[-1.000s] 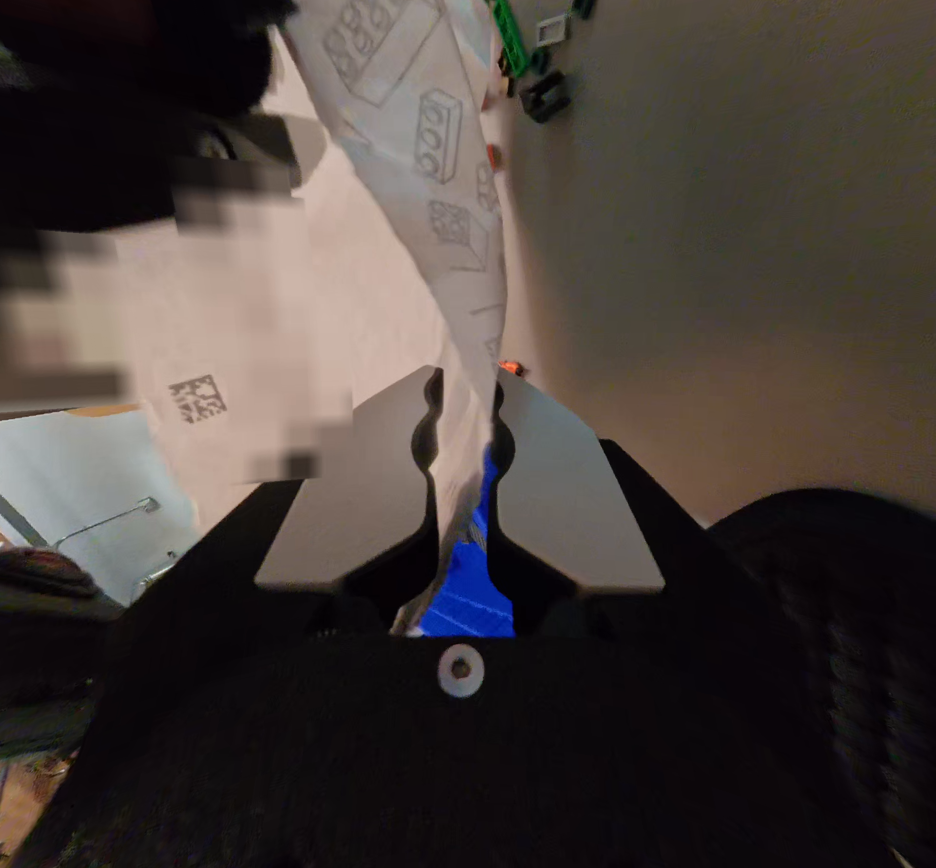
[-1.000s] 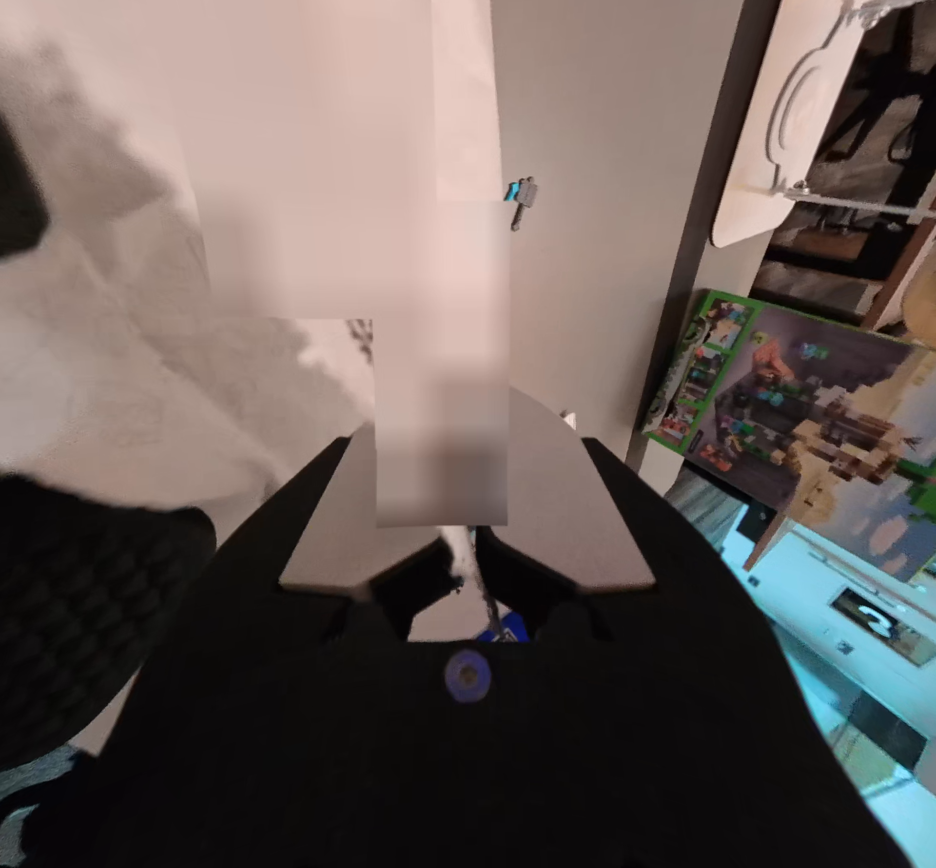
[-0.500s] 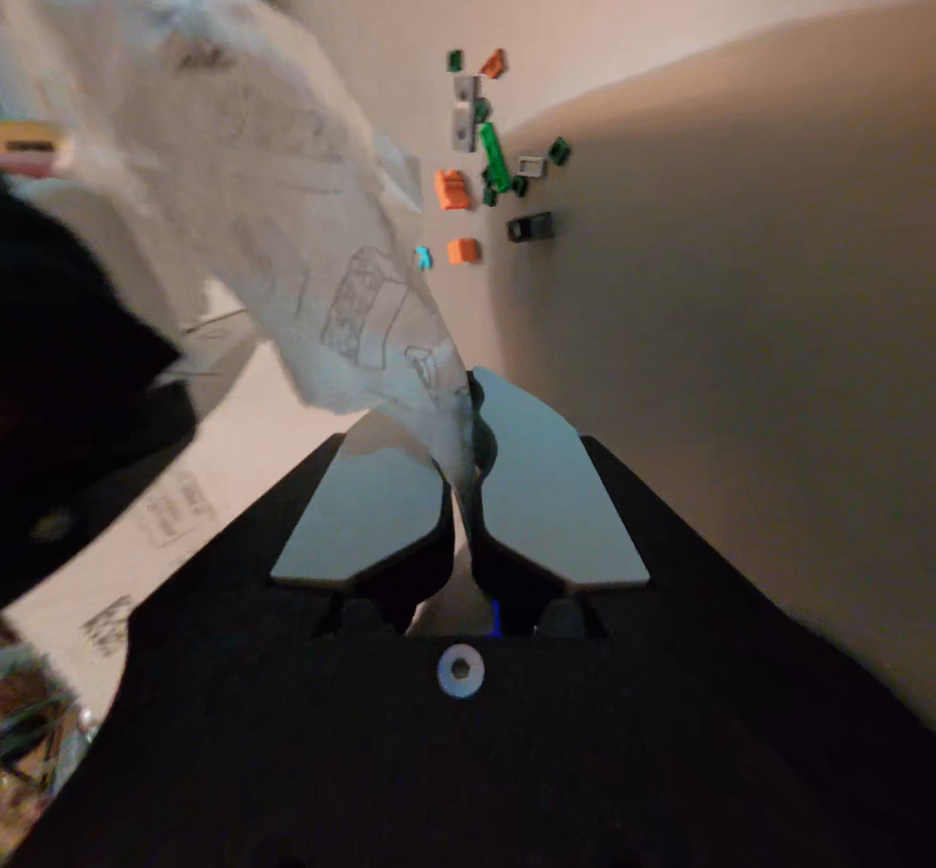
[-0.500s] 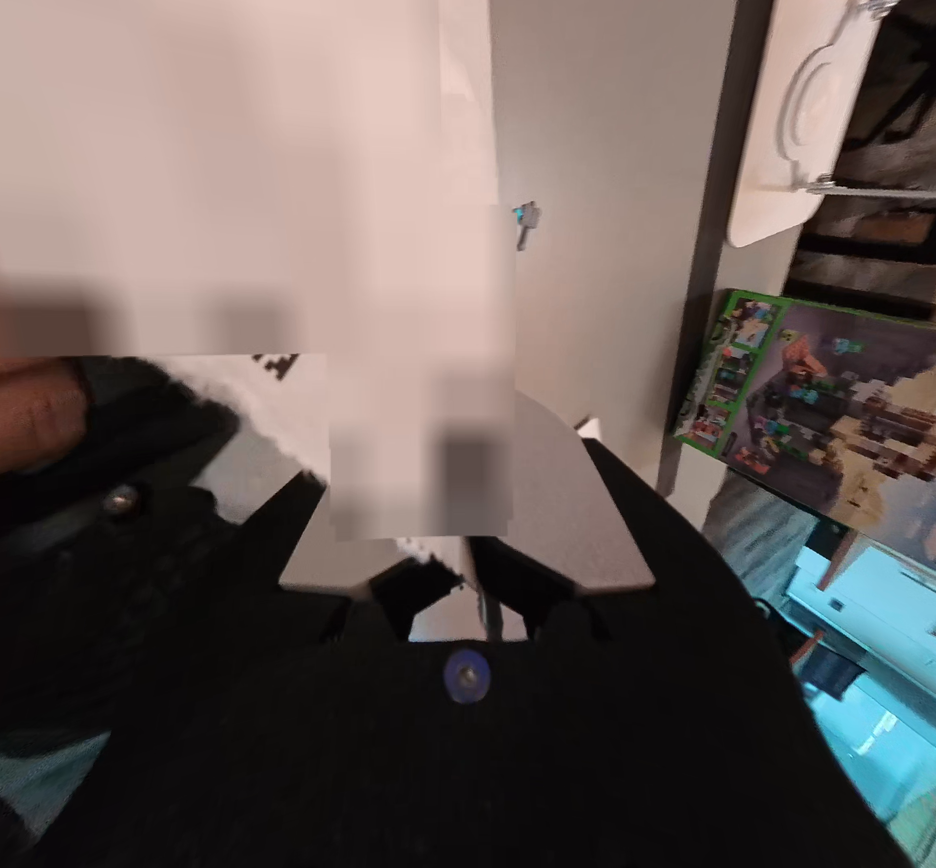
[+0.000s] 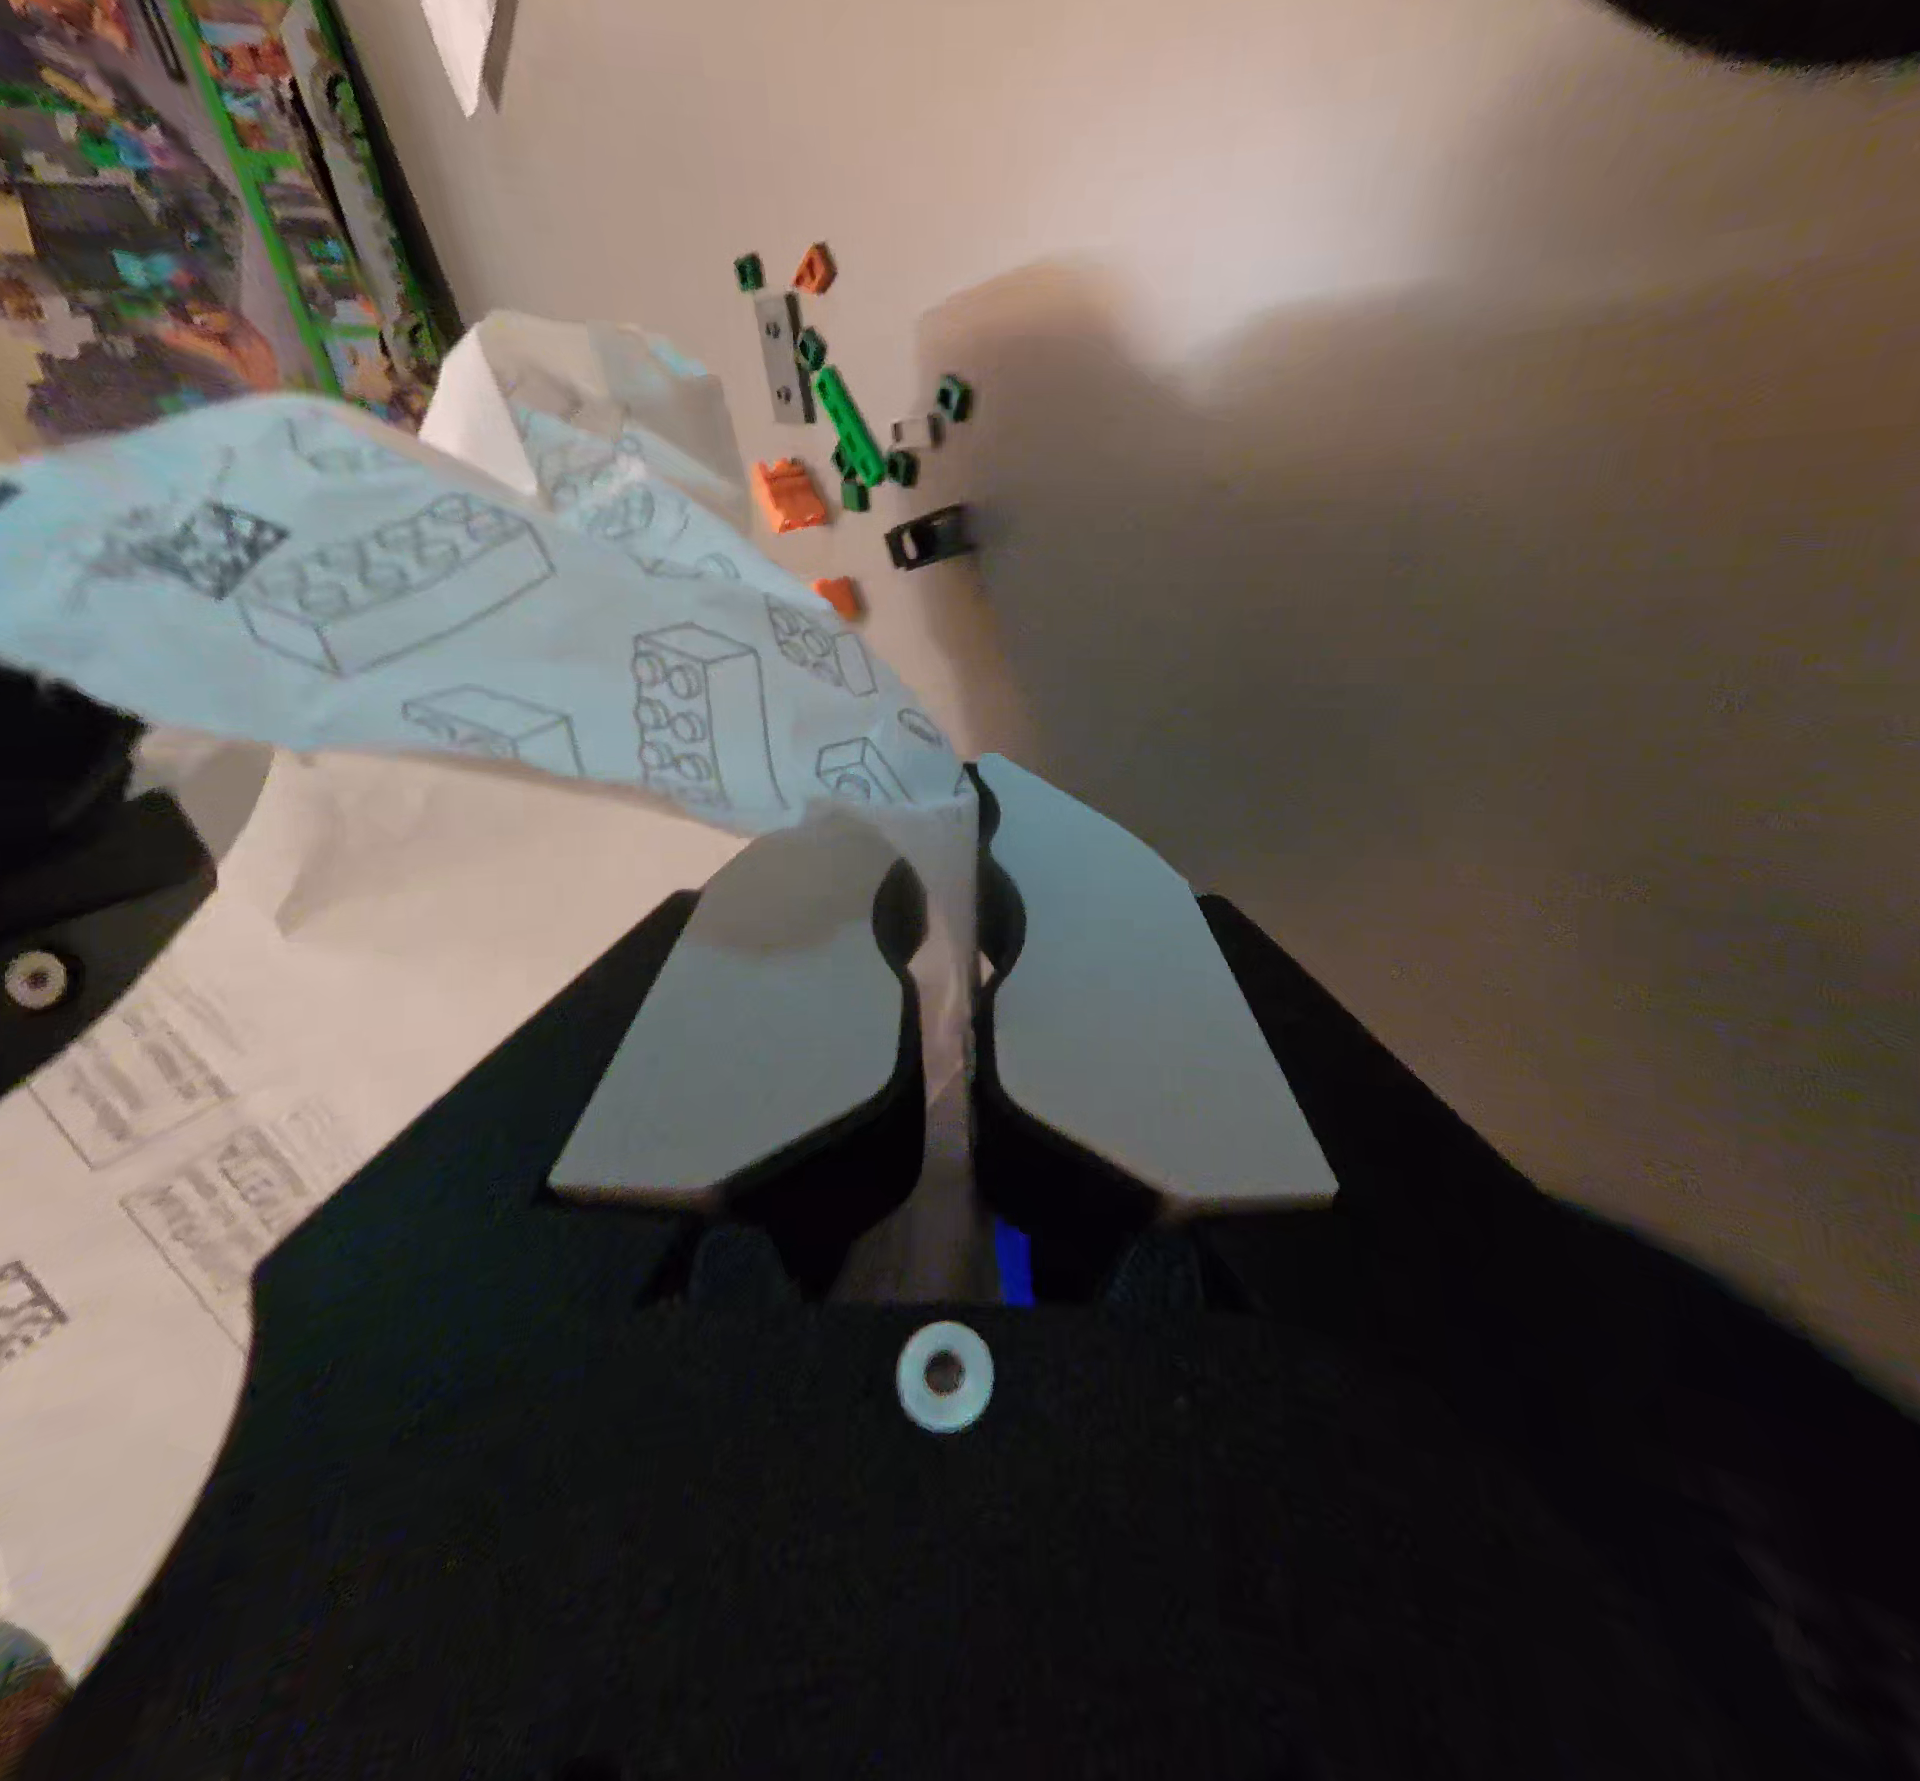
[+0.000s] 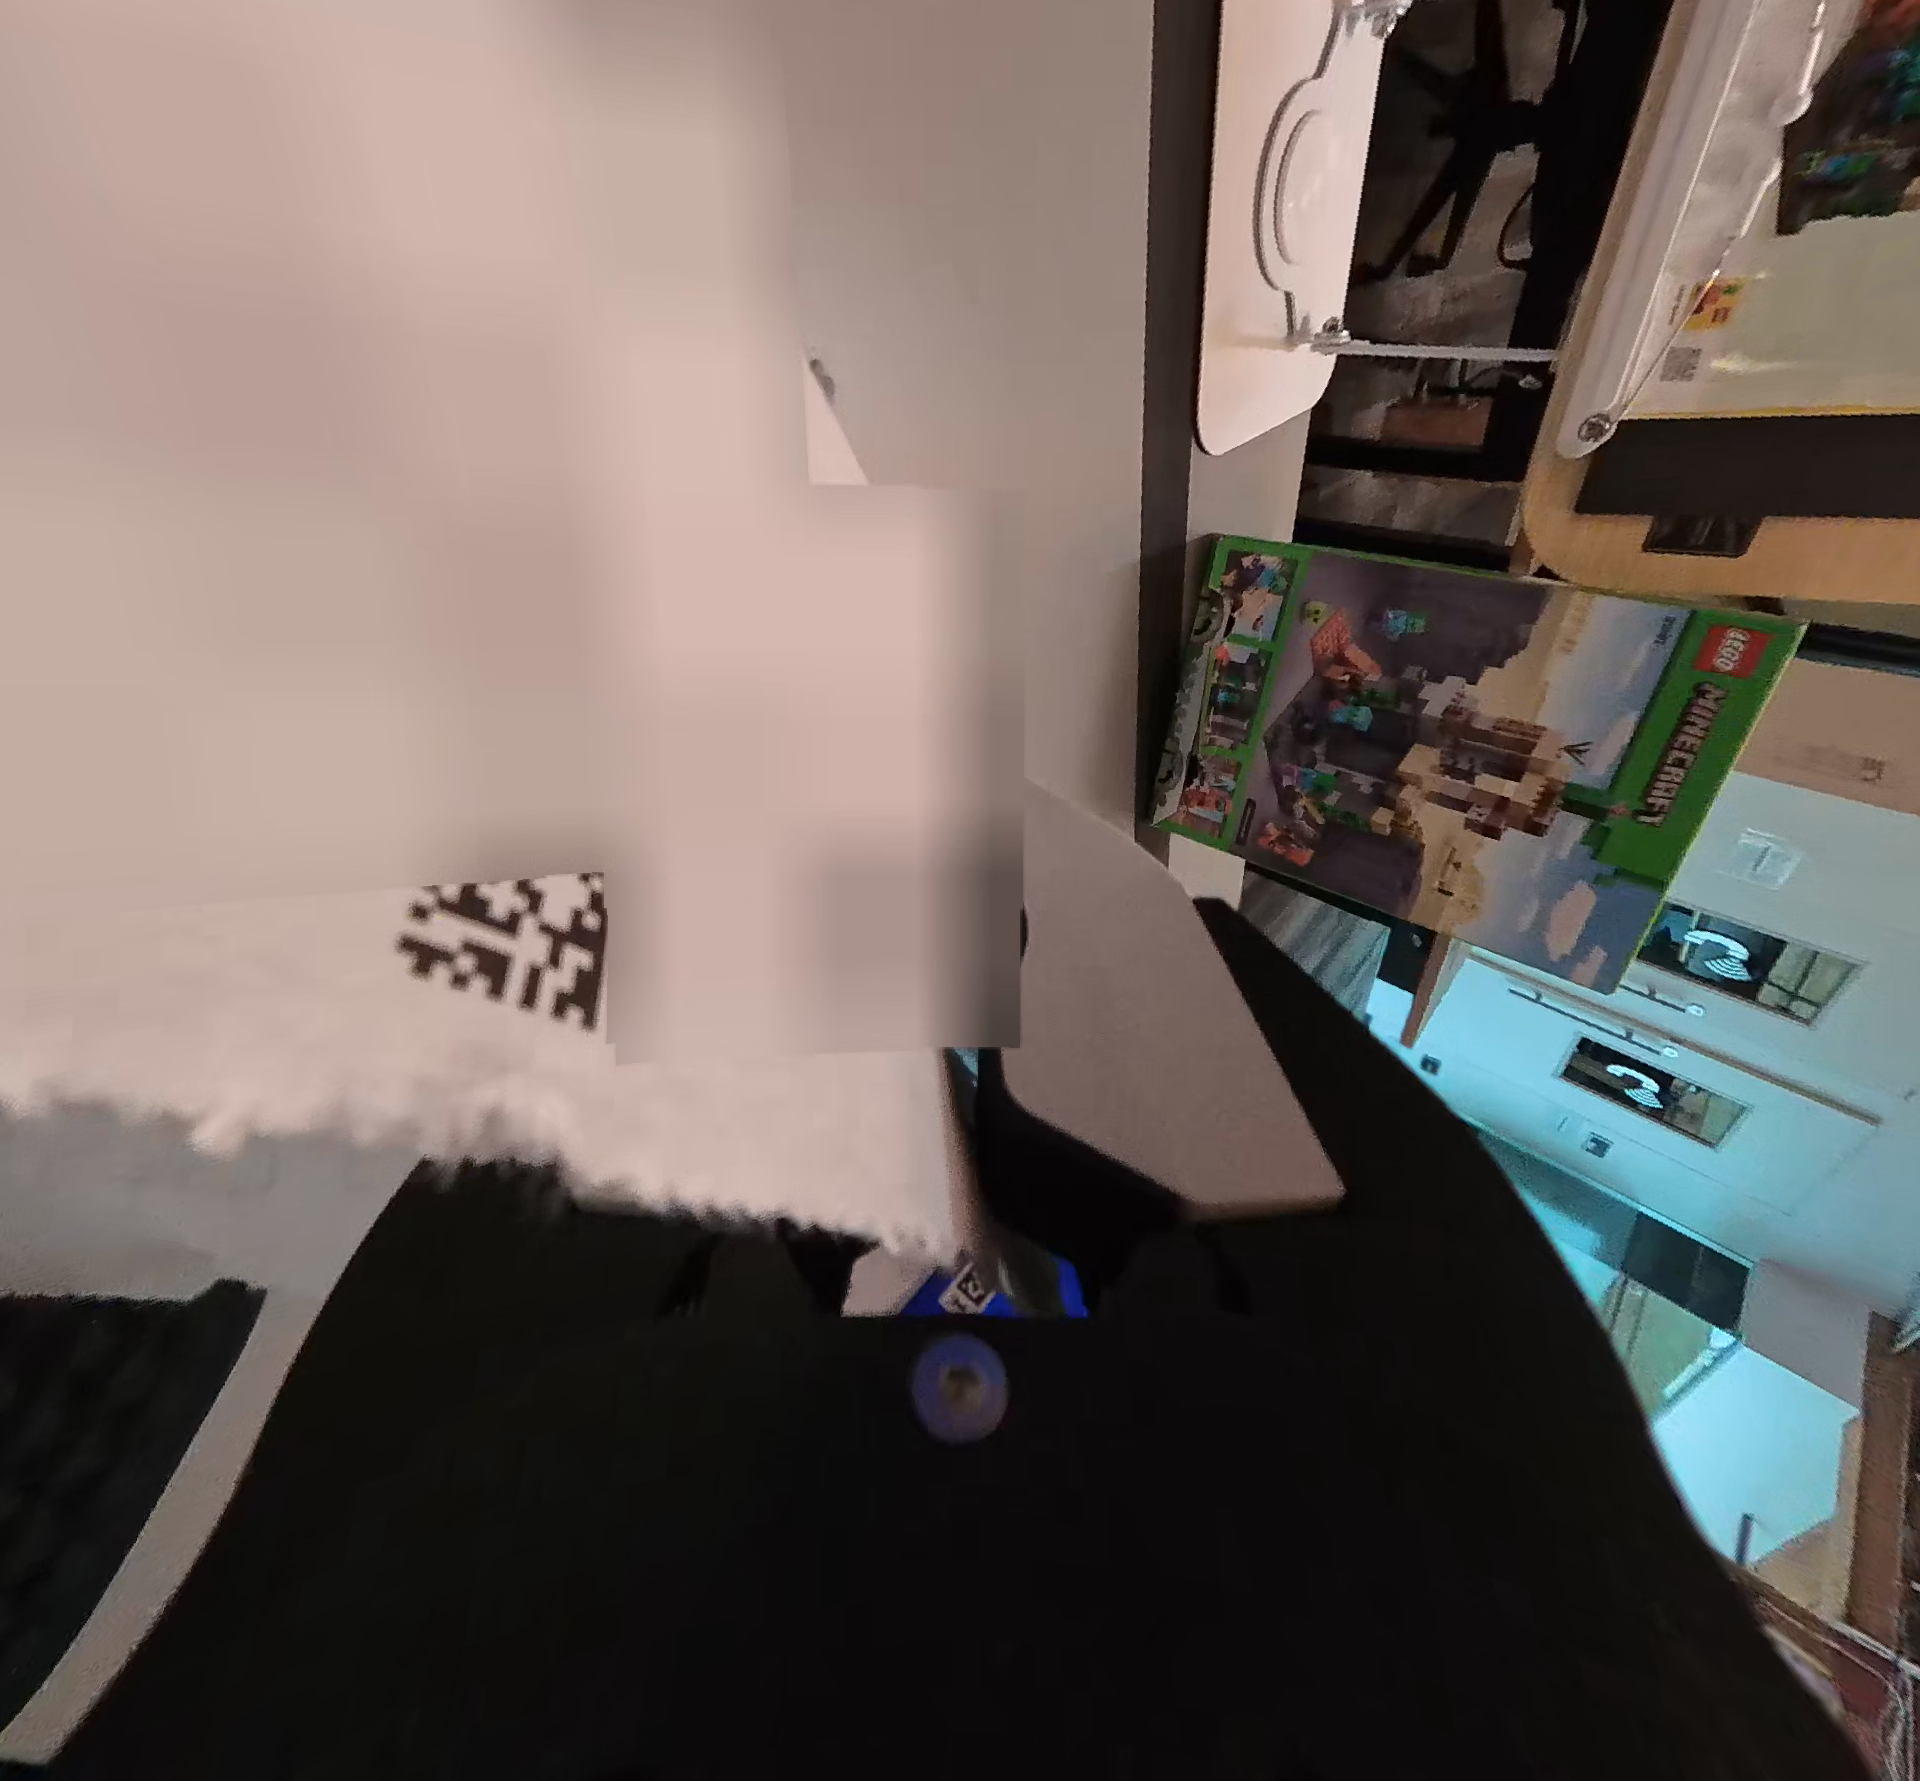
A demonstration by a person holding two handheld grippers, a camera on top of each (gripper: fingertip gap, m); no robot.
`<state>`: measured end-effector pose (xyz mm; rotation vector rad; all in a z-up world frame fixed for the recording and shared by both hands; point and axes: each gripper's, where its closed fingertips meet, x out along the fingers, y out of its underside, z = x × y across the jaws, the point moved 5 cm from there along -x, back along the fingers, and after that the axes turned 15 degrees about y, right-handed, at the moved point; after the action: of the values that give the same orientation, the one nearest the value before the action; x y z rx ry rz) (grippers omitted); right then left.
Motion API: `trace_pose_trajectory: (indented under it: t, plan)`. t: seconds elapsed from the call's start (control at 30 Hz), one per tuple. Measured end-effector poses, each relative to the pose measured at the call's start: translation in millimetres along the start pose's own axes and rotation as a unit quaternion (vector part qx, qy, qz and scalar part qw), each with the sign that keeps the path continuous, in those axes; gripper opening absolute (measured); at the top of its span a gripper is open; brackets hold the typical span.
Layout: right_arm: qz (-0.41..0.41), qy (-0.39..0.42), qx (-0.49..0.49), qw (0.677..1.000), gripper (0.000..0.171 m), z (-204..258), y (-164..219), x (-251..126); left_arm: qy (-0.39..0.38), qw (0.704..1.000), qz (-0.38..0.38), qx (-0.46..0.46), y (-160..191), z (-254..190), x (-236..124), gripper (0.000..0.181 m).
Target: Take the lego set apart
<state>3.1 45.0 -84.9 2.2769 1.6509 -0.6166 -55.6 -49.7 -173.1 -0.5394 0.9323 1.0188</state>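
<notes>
the left gripper (image 5: 971, 786) is pinched shut on a corner of a paper bag (image 5: 436, 630), white with brick outlines printed on it. the right gripper (image 6: 961, 1097) is clamped on paper too, a jagged torn edge showing just in front of it (most of that view is masked, so little else can be read there).

main risk as i judge it: thin paper held from both sides can rip further and dump anything inside, or slip out of the flat pads if the pull is uneven. a swinging flap could also sweep the loose bricks (image 5: 847, 422) off the table (image 5: 1351, 588).

those bricks, green, orange, grey and black, lie in a small cluster mid-table, well ahead of the left gripper and apart from the bag. the set box (image 6: 1455, 765) stands at the table's far edge.

both grippers are rolled hard sideways, so the table reads as a wall in each view; the left one is raised above the surface.
</notes>
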Motion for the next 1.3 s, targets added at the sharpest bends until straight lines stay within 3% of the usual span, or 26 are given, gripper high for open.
trace_pose_trajectory:
  t: [0.03, 0.3, 0.57, 0.73, 1.0, 1.2, 1.3]
  plan:
    - [0.002, 0.0, 0.001, 1.0, 0.0, -1, 1, 1, -0.009, 1.0, 0.003, -0.004, 2, 3, 1, 0.004]
    - [0.0, -0.028, -0.036, 0.999, 0.0, 13, 5, 4, -0.052, 0.999, -0.007, -0.011, 11, 15, -5, 0.0]
    - [0.006, 0.035, 0.018, 0.999, 0.0, -20, 4, 8, -0.057, 0.997, -0.042, 0.025, 0, 4, -12, 0.0]
    - [0.009, 0.027, 0.024, 0.999, 0.0, -14, 2, 10, -0.035, 0.997, -0.046, 0.06, -7, -10, -12, 0.0]
    - [0.006, 0.023, 0.007, 1.0, 0.0, -12, 15, 5, -0.021, 0.996, -0.074, 0.034, 4, -2, -19, 0.0]
    - [0.013, 0.019, -0.007, 1.0, 0.0, -10, 21, 8, -0.058, 0.996, -0.062, 0.034, 8, 9, -20, 0.017]
    - [0.018, 0.009, -0.014, 1.0, 0.0, -6, 28, 12, -0.086, 0.992, -0.094, 0.022, 7, 11, -33, 0.024]
